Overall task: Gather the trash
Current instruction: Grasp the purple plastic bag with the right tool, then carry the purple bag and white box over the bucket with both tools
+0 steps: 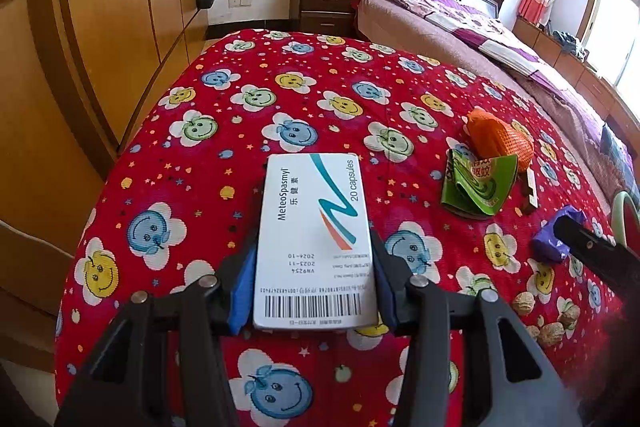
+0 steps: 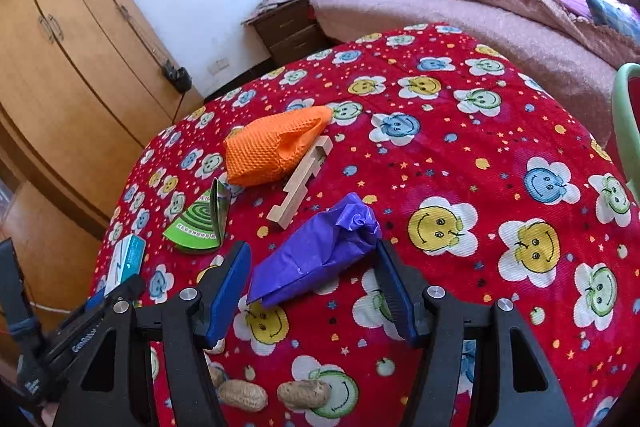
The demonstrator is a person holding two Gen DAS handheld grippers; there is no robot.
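Observation:
My left gripper (image 1: 316, 239) is shut on a white medicine box (image 1: 316, 239), its blue pads pressing on the long sides; the box also shows in the right wrist view (image 2: 128, 259). A crumpled purple wrapper (image 2: 316, 251) lies on the red smiley-face tablecloth (image 2: 460, 155) between the fingers of my right gripper (image 2: 312, 247), which stands open, a small gap showing at the left pad. Farther out lie an orange mesh bag (image 2: 272, 147), a green folded packet (image 2: 200, 223) and a notched wooden piece (image 2: 300, 183).
Nuts in their shells (image 2: 304, 393) lie near the table's front edge under my right gripper. A green chair back (image 2: 628, 119) stands at the right. Beyond the table are a bed (image 1: 460, 39), a nightstand (image 1: 324, 7) and a wooden wardrobe (image 1: 100, 27).

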